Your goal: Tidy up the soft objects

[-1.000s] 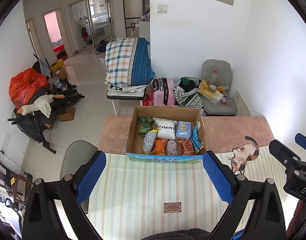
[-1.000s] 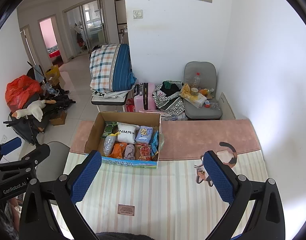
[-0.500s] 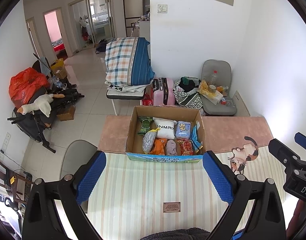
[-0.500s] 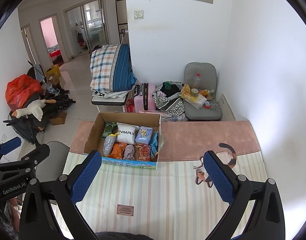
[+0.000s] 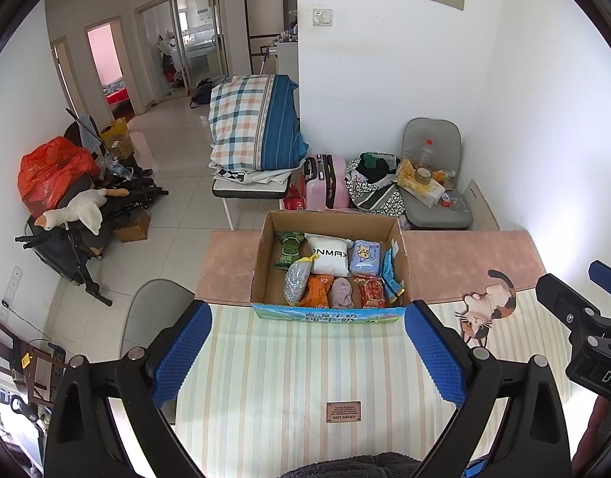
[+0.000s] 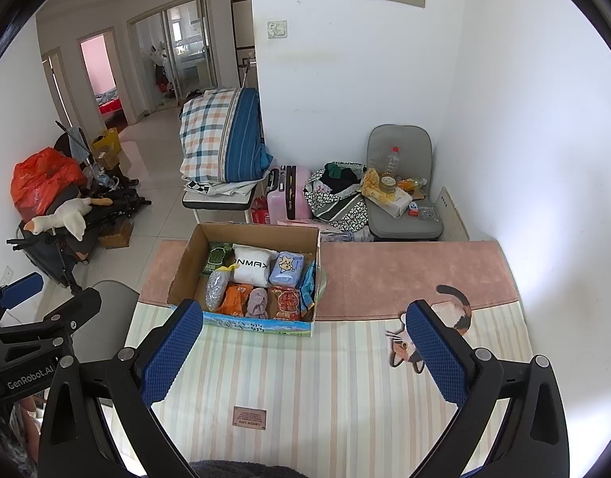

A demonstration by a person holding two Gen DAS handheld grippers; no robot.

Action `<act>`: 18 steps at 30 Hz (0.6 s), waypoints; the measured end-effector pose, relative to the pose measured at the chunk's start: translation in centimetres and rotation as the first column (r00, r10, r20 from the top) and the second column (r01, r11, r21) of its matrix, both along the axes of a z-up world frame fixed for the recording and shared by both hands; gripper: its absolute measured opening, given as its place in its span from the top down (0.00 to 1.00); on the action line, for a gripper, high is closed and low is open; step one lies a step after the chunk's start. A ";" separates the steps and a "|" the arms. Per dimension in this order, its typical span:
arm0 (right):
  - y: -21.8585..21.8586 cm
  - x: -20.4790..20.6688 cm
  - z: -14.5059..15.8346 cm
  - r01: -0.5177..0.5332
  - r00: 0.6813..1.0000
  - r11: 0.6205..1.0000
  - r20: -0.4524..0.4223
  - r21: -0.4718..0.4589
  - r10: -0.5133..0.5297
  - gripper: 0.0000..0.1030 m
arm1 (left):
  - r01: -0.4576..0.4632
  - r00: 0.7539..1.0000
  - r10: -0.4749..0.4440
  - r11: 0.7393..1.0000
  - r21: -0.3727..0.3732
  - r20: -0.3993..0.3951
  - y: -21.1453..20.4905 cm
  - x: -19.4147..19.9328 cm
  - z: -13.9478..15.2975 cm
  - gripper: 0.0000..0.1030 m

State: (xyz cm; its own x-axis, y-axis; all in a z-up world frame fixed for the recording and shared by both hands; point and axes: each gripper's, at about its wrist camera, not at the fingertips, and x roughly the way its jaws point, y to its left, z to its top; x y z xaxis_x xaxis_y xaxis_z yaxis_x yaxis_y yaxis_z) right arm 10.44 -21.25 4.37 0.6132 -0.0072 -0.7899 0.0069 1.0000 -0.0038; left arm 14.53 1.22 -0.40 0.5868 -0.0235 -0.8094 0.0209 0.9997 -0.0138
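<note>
An open cardboard box (image 5: 265, 263) is seen standing on a table, across the seam between a striped mat (image 5: 289, 374) and a pink cloth (image 5: 456, 255). Soft packets are packed inside it. A white pouch (image 5: 330, 258) printed with letters reading "NMAX" is laid at the back, with a green packet (image 5: 288, 249) to its left and a pale blue tissue pack (image 5: 365, 257) bearing a cartoon star face to its right. In the front row a silver mesh bundle (image 5: 296, 285), an orange packet (image 5: 318, 290), a mauve cloth piece (image 5: 342, 292) and a red packet (image 5: 372, 291) are set side by side; the print on them cannot be read. A blue sachet (image 5: 389, 275) is stood on edge against the right wall. The box's front face is printed blue and green with illegible characters.

A small brown label (image 5: 343, 411) is sewn on the mat; "GREEN LIFE" is made out on it, upside down. A cat figure (image 5: 489, 304) is printed at the mat's right edge.

The left gripper (image 5: 307, 352) is held above the mat with its blue pads wide apart and nothing between them; "GenRobot.AI" is read on its body in the right wrist view. The right gripper (image 6: 305, 352) is likewise spread wide and empty, near the cat figure; "DA" is read on its casing in the left wrist view.
</note>
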 end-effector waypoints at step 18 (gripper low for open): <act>0.3 -0.1 0.1 -0.002 1.000 1.000 0.002 -0.002 0.002 0.00 | -0.003 1.000 0.003 1.000 -0.001 0.004 0.1 -0.1 0.0 0.04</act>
